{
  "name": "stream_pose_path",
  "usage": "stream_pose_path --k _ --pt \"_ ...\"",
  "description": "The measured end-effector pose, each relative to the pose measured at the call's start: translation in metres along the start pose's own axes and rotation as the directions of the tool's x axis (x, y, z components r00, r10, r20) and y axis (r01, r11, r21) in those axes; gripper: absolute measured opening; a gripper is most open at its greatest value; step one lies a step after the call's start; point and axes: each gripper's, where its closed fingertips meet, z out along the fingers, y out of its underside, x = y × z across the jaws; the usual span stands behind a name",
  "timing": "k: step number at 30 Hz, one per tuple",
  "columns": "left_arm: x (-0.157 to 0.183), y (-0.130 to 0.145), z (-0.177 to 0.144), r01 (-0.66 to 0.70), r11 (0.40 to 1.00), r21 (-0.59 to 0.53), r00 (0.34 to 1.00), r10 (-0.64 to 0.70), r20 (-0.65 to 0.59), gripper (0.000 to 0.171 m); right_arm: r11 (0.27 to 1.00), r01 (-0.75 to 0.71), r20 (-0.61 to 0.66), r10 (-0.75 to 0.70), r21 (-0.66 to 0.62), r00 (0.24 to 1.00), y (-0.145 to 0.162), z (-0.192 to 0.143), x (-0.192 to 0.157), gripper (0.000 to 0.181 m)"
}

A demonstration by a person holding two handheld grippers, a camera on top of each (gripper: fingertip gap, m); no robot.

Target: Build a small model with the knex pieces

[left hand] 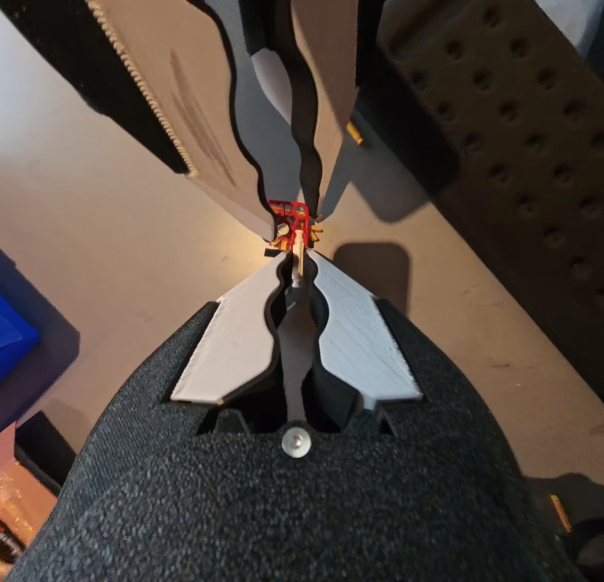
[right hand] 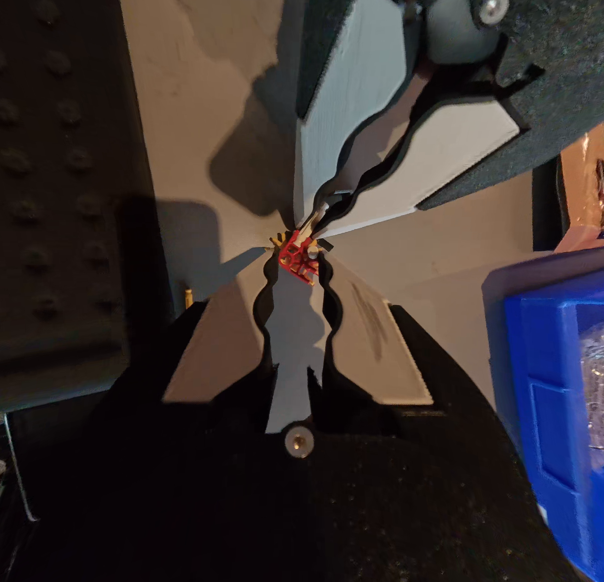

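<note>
A small red lattice connector (left hand: 295,211) is held above the beige table (left hand: 98,226). A yellow spoked piece (left hand: 316,232) and a short grey peg (left hand: 283,229) are attached to it. My right gripper (right hand: 295,259) is shut on the red connector (right hand: 294,259), one finger on each side. In the left wrist view it (left hand: 292,221) reaches in from the top. My left gripper (left hand: 299,255) is shut on a thin white rod (left hand: 298,251) whose far end meets the red connector. In the right wrist view the left gripper (right hand: 309,228) comes in from the upper right with the rod (right hand: 305,232).
A black perforated board (left hand: 523,135) lies along one side of the table and shows at the left of the right wrist view (right hand: 49,174). A blue bin (right hand: 555,386) stands close by. A loose yellow rod (left hand: 354,133) lies by the board's edge. My left and right fingertips are right by each other.
</note>
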Motion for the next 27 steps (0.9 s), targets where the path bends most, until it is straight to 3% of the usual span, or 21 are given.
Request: stream_pose_path --k 3,5,9,11,16,21,27 --pt "-0.009 0.001 -0.003 0.017 1.0 0.01 0.999 -0.018 0.041 0.004 0.995 -0.088 0.024 0.087 0.038 0.996 0.002 0.0 0.007 0.022" --pt "-0.024 0.003 -0.006 0.05 0.999 0.015 0.992 -0.052 0.119 0.022 0.989 -0.131 0.028 0.129 0.062 0.991 0.003 0.0 0.012 0.022" --pt "-0.03 0.003 -0.008 0.086 0.996 0.028 0.986 -0.089 0.139 0.03 0.963 -0.24 0.073 0.233 0.122 0.97 0.004 0.0 0.015 0.022" --pt "-0.031 0.003 -0.009 0.105 0.994 0.04 0.987 -0.109 0.12 0.025 0.943 -0.296 0.094 0.284 0.154 0.954 0.004 -0.001 0.018 0.022" --pt "-0.024 0.003 -0.005 0.203 0.976 0.08 0.978 -0.199 -0.06 0.007 0.899 -0.407 0.145 0.386 0.165 0.911 0.005 -0.001 0.021 0.023" --pt "-0.03 0.004 -0.007 0.275 0.957 0.092 0.949 -0.255 -0.183 0.006 0.863 -0.487 0.157 0.467 0.133 0.87 0.008 -0.001 0.026 0.023" --pt "-0.03 0.004 -0.006 0.312 0.943 0.113 0.934 -0.283 -0.217 0.005 0.86 -0.492 0.118 0.479 0.134 0.87 0.008 0.0 0.027 0.023"
